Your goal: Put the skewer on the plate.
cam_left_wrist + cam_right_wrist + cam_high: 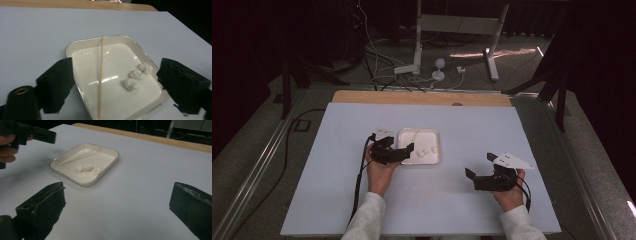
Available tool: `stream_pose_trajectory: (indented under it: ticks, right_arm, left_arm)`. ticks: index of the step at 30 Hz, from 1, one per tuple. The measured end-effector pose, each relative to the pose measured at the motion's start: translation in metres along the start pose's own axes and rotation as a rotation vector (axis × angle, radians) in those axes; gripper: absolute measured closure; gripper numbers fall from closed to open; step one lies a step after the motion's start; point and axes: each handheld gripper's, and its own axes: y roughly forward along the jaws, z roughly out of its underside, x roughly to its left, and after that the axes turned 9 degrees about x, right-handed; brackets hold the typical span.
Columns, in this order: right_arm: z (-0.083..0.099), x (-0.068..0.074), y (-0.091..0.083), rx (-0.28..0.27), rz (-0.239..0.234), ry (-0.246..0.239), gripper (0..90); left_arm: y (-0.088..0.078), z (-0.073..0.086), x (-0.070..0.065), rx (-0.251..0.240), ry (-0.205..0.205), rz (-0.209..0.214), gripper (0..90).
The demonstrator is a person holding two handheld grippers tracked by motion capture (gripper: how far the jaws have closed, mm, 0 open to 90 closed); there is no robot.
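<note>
1. High view first: our left tongs [404, 151] hang at the left edge of the white tray [435, 136], which sits near the middle of the pale blue table [337, 190].
2. From the left gripper view, our left tongs [115, 83] stand wide apart with nothing pressed between them; one jaw sits outside each side of the tray [75, 46].
3. A thin wooden skewer [100, 75] lies free in the tray, its far end resting on the rim and its near end on the tray floor, touching neither jaw.
4. Right of the skewer, three small white puffy pieces [137, 76] lie in a row on the tray floor, close to the right wall.
5. Farther right in the high view, our right tongs [473, 176] rest over bare table, well apart from the tray.
6. The right gripper view shows our right tongs [117, 202] spread open and empty, pointing toward the tray [110, 167], with the skewer [81, 156] lying slantwise across it.
</note>
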Motion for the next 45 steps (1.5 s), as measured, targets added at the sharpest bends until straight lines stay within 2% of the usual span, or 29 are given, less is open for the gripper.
stream_pose_trajectory:
  ticks: [4,5,10,17,23,33,38,45]
  right_arm:
    - [0.001,0.000,-0.002,-0.004,0.001,0.002,0.0]
    - [0.001,0.000,-0.003,-0.007,0.003,0.003,0.0]
    - [0.004,-0.002,-0.006,-0.013,0.008,0.008,0.0]
    - [0.005,-0.001,-0.005,-0.017,0.006,0.004,0.0]
    - [0.006,0.000,-0.004,-0.022,0.003,-0.004,0.0]
    - [0.009,0.000,-0.002,-0.023,0.002,-0.005,0.0]
    - [0.011,-0.001,-0.001,-0.013,0.013,-0.005,0.0]
    - [0.012,-0.004,-0.002,-0.024,0.015,0.009,0.0]
  left_arm:
    - [-0.018,0.001,0.004,-0.013,0.037,0.048,8.2]
    - [-0.023,0.002,0.004,-0.016,0.050,0.049,6.5]
    - [-0.045,0.011,0.011,-0.032,0.103,0.031,0.6]
    - [-0.072,0.028,0.021,-0.081,0.149,0.035,0.3]
    - [-0.092,0.041,0.025,-0.116,0.188,0.015,0.3]
    - [-0.112,0.059,0.037,-0.167,0.177,-0.029,0.3]
    - [-0.118,0.062,0.043,-0.186,0.159,-0.050,0.4]
    - [-0.122,0.066,0.047,-0.194,0.156,-0.068,0.4]
